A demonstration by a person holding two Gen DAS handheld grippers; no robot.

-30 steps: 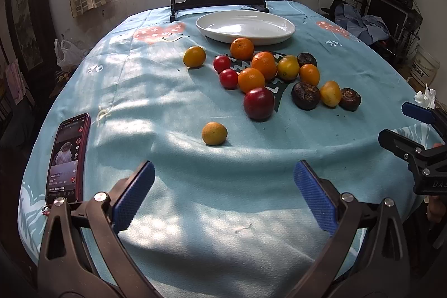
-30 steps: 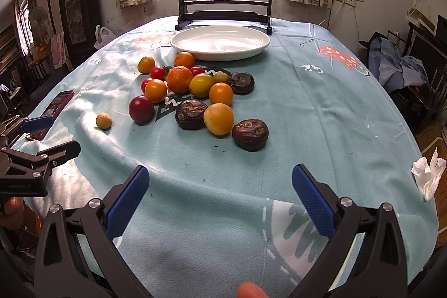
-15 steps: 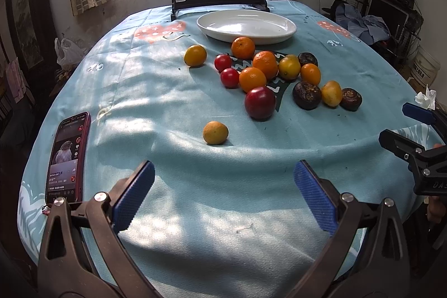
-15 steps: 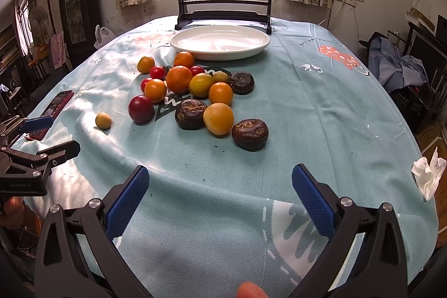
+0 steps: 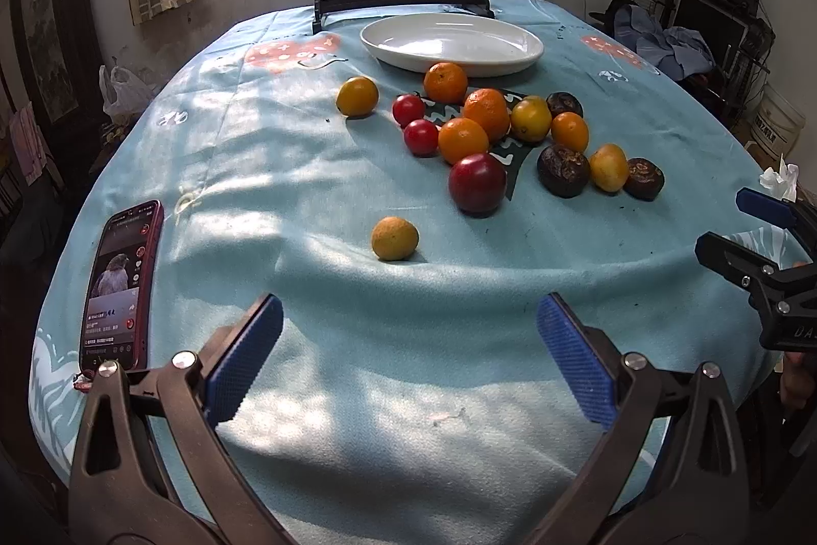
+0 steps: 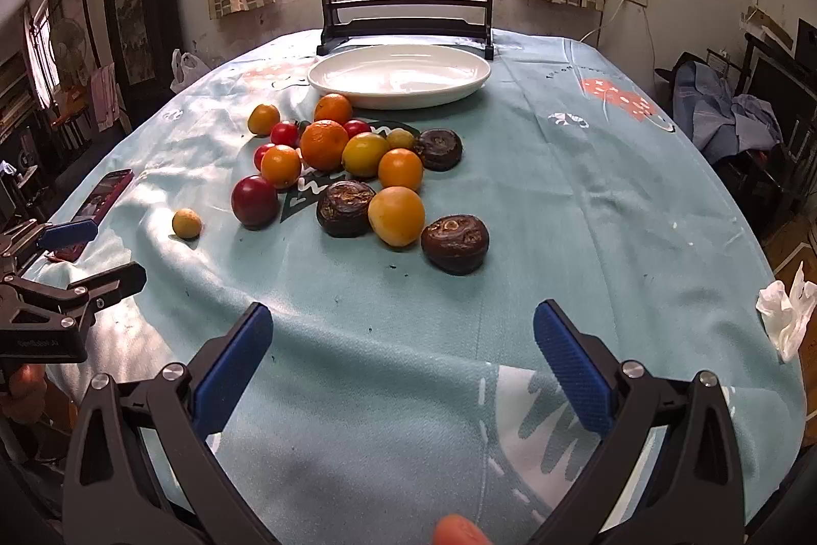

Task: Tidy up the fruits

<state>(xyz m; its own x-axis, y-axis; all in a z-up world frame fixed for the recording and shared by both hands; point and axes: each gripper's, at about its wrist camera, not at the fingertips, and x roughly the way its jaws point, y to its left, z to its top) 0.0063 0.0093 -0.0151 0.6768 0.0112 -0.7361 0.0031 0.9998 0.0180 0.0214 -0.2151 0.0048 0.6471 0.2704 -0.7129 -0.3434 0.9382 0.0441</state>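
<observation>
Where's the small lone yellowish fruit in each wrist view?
Left wrist: small lone fruit centre frame, nearest fruit, just ahead of the open hand-held gripper.
Right wrist: far left, left of the dark red fruit.
Shared landmark: white plate.

The left gripper [image 5: 408, 353] is held wide open above the table's near edge. The right gripper [image 6: 403, 358] is likewise spread, empty.

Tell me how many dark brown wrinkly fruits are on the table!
3. One dark brown wrinkly fruit lies nearest the right gripper, another sits left of the round yellow-orange fruit, and the third is nearer the white oval plate. None seems hidden.
</observation>
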